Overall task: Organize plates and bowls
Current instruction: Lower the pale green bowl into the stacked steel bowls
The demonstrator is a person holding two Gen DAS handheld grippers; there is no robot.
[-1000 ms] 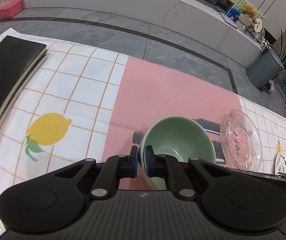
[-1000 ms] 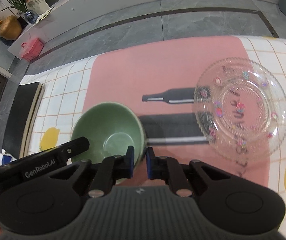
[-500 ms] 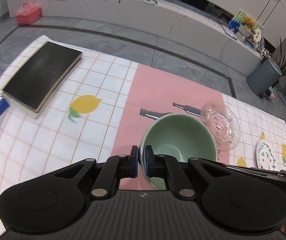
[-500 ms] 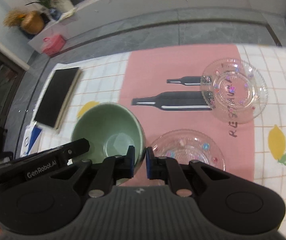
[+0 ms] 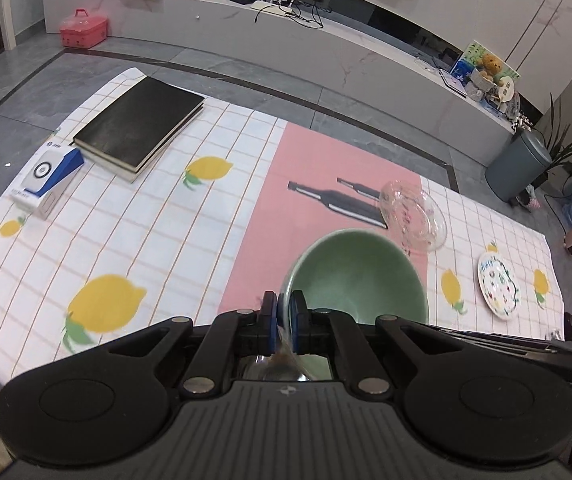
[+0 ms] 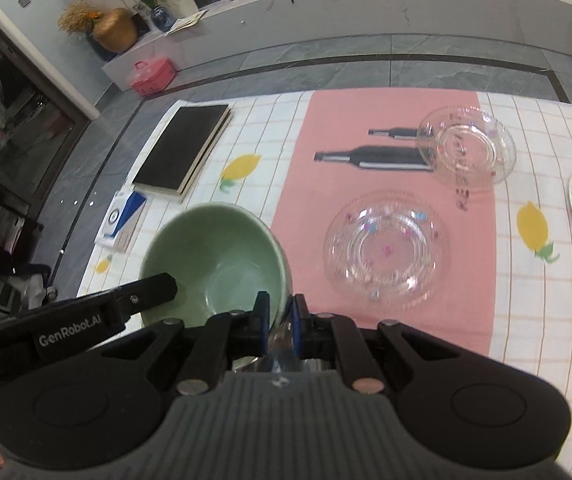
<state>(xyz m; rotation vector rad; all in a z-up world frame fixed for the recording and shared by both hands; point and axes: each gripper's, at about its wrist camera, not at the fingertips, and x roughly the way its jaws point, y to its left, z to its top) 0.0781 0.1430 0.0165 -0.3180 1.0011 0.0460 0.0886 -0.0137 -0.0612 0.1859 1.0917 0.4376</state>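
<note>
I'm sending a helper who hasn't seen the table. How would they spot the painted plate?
Start at the pink panel of the lemon-print tablecloth, with two clear glass plates. The painted plate lies beyond them on white checks, near the cloth's end. It alone is opaque white.

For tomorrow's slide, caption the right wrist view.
Both hand-held grippers grip the green bowl's rim above two glass plates.

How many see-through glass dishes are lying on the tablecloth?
2. The far glass dish lies at the pink panel's right edge, over the printed bottles; the near glass dish lies closer, on the pink. Others may be hidden behind the grippers.
</note>
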